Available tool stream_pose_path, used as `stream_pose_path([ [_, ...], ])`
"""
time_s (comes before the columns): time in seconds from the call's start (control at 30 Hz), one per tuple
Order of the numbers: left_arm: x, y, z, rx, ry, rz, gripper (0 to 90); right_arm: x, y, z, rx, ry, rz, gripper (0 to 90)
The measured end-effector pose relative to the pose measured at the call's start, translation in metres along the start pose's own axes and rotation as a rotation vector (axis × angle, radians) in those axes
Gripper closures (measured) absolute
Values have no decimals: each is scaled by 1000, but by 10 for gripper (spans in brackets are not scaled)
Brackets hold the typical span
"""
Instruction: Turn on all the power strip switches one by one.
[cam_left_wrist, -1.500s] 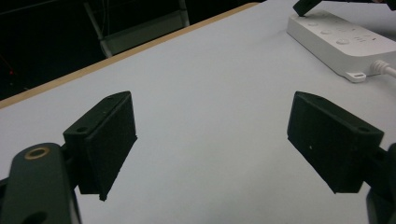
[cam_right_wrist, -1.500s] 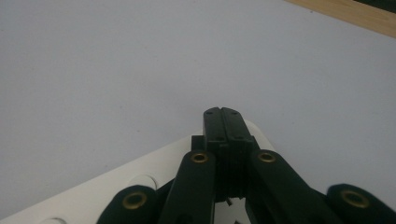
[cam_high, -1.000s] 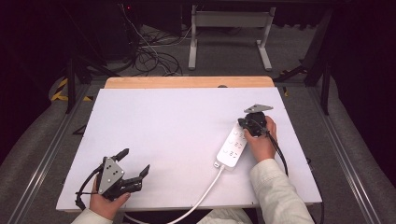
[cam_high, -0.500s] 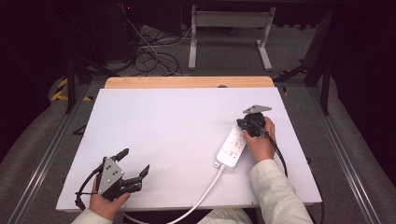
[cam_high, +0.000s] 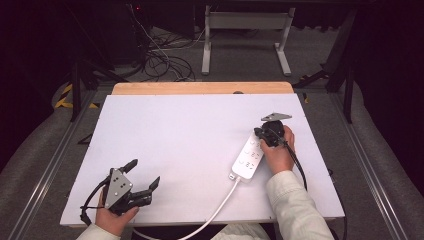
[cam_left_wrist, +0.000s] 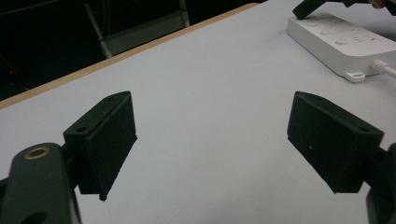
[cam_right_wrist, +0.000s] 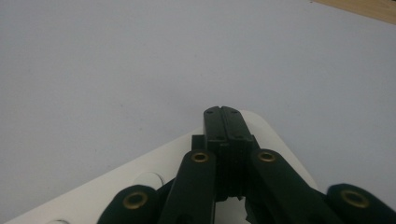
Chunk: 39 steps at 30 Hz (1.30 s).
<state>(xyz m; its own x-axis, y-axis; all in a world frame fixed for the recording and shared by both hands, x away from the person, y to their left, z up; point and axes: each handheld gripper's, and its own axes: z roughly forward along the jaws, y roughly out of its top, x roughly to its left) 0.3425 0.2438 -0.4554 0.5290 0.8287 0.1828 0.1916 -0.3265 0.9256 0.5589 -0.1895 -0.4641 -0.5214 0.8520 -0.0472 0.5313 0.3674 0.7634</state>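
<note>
A white power strip lies flat on the white bench; it is the landmark here. Its white cord leaves its near end and runs to the bench's near edge.

The right hand-held gripper is at the strip's far end, its jaws pressed together with nothing between them. In the right gripper view the closed tips lie over the rounded far end of the power strip; whether they press on it I cannot tell. The right hand sits just beside the strip.

The left hand-held gripper is well apart from the strip, out to its left near the bench's near edge. Its jaws stand wide apart and hold nothing, with bare bench between its pads. From there the power strip shows far off, with the other gripper's tip at its end
</note>
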Motion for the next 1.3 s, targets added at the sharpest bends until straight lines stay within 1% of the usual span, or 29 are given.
stream_pose_path([
  [0.07, 0, 0, 0, 0, 1, -6, 162, -1, 1, -1, 3, 14, 2, 900],
  [0.1, 0, 0, 0, -3, 3, -8, 162, -2, 1, -4, 2, 27, 0, 900],
  [0.13, 1, 0, 0, 0, 3, -10, 162, -2, 1, -8, -8, 27, -7, 900],
  [0.17, 1, 0, 1, -1, 6, -10, 162, -3, 1, -13, -35, 32, 1, 900],
  [0.2, 1, 0, 1, -1, 7, -11, 162, -3, 2, -19, -69, 47, 11, 900],
  [0.23, 1, 0, 1, 1, 10, -3, 162, -3, 4, -24, -91, 54, 15, 900],
  [0.3, 0, 0, 2, -3, 7, -6, 162, -2, 8, -32, -108, 57, 7, 900],
  [0.43, 0, 0, 1, -2, 4, -9, 162, 3, 9, -41, -125, 61, -17, 900],
  [0.57, 0, 0, 1, -4, 2, -10, 162, 3, 10, -46, -139, 61, -18, 900],
  [0.83, 0, 0, 1, -3, 4, -10, 162, 1, 11, -49, -137, 62, -22, 900],
  [0.93, 1, 1, 0, -5, 5, -10, 162, 1, 12, -55, -148, 80, -20, 900],
  [0.97, 1, 0, 0, -4, 7, -10, 162, 0, 12, -58, -150, 83, -24, 866],
  [1.0, 1, 0, 0, -4, 7, -9, 162, 0, 12, -60, -153, 84, -23, 790],
  [1.07, 2, 1, -1, -12, 10, -11, 160, 0, 12, -66, -160, 94, -25, 719],
  [1.13, 2, 1, -2, -11, 10, -14, 158, -1, 12, -73, -171, 91, -23, 631],
  [1.2, 2, 1, -2, -12, 10, -14, 157, -1, 11, -80, -186, 107, -20, 570],
  [1.3, 3, 1, -1, -13, 14, -15, 156, 4, 9, -93, -221, 102, -36, 502],
])
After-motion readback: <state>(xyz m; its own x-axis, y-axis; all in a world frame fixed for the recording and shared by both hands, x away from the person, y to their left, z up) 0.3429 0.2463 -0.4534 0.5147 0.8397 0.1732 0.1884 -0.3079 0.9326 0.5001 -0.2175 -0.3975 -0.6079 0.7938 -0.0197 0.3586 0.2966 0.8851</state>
